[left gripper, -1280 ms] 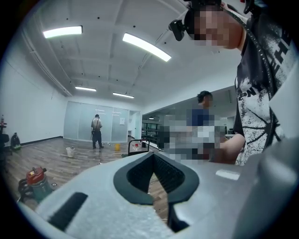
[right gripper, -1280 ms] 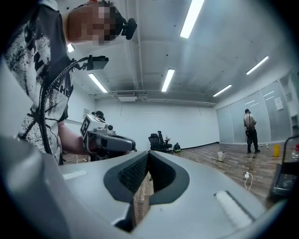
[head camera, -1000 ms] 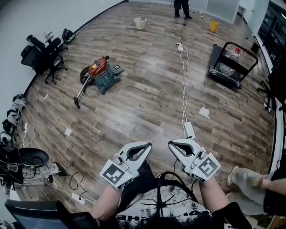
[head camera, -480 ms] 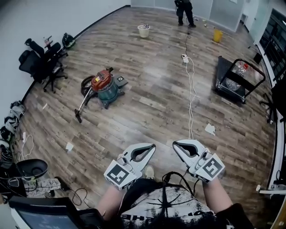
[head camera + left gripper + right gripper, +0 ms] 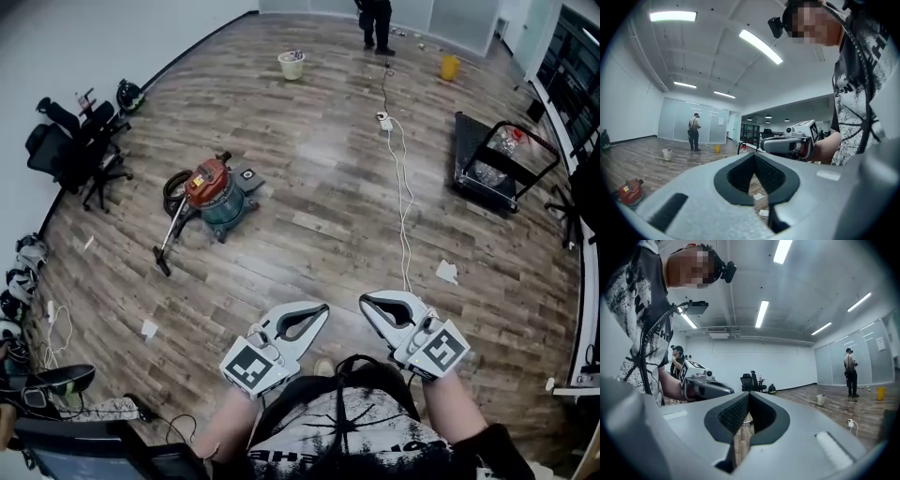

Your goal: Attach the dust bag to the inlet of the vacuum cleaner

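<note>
Looking down through the head view, I see both grippers low in the frame, side by side and apart from each other, tips aimed toward the top. The left gripper (image 5: 319, 310) has its jaws pressed together with nothing between them, and the right gripper (image 5: 367, 302) is likewise closed and empty. The vacuum cleaner (image 5: 214, 190), a red-topped drum on a teal base, stands on the wooden floor (image 5: 309, 187) at the left centre of the frame, well apart from both grippers. Its dark hose (image 5: 174, 183) curls at its left side and its wand (image 5: 169, 234) lies toward the lower left. A white cable (image 5: 401, 197) runs down the floor right of centre, a black cart (image 5: 502, 164) sits at the upper right, and a pale bucket (image 5: 292, 65) stands near the top.
</note>
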Demonstrator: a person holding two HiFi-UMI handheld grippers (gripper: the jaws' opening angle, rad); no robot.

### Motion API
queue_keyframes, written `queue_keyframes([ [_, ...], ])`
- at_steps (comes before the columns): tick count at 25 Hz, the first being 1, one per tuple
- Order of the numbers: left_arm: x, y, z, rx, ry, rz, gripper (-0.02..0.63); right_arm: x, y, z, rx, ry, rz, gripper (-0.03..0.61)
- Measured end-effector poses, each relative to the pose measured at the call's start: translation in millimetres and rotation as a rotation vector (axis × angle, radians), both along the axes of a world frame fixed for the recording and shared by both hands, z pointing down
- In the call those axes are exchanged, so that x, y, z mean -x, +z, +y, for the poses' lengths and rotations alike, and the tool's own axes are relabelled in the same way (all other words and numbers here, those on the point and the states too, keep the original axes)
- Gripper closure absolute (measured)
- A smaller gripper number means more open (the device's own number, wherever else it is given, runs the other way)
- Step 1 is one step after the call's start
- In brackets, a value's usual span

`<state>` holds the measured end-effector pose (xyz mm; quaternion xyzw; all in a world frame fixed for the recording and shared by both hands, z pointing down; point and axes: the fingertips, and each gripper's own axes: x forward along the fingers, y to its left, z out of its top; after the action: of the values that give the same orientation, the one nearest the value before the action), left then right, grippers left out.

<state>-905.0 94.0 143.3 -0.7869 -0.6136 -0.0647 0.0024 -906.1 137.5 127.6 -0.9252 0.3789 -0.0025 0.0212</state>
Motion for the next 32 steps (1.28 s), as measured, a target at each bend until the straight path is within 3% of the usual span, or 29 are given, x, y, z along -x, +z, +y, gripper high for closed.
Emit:
queue_keyframes([
  [3,-13.7,6.5,3.3,-0.011,0.013,-0.029,0.615,-11.1,4.7,7.9,0.009,0.018,-0.014,0.575],
  [10,-57.0,6.5,35.4,0.031,0.038,-0.014,0.615,-50.4,9.2,37.8,0.023,0.044,-0.01,0.575],
  [12,-75.8,12.9,44.5,0.005,0.026,-0.027,0.615,-70.4,9.8,51.1,0.019,0.044,-0.007,0.575],
  [14,-97.8,21.2,56.9,-0.025,0.009,-0.043,0.615,-95.7,8.7,68.2,0.018,0.046,0.008,0.575],
  [27,-270.5,-1.2,194.0,0.004,-0.073,-0.015,0.615,-259.4,-4.7,204.7,0.009,-0.026,0.03,0.575],
  [30,-302.1,-4.4,217.8,0.019,-0.095,0.001,0.615,-287.3,-0.5,228.5,0.012,-0.047,-0.002,0.575],
  [32,-316.2,-1.3,229.2,-0.002,-0.117,-0.015,0.615,-303.7,-3.6,242.0,0.008,-0.059,0.032,0.575],
])
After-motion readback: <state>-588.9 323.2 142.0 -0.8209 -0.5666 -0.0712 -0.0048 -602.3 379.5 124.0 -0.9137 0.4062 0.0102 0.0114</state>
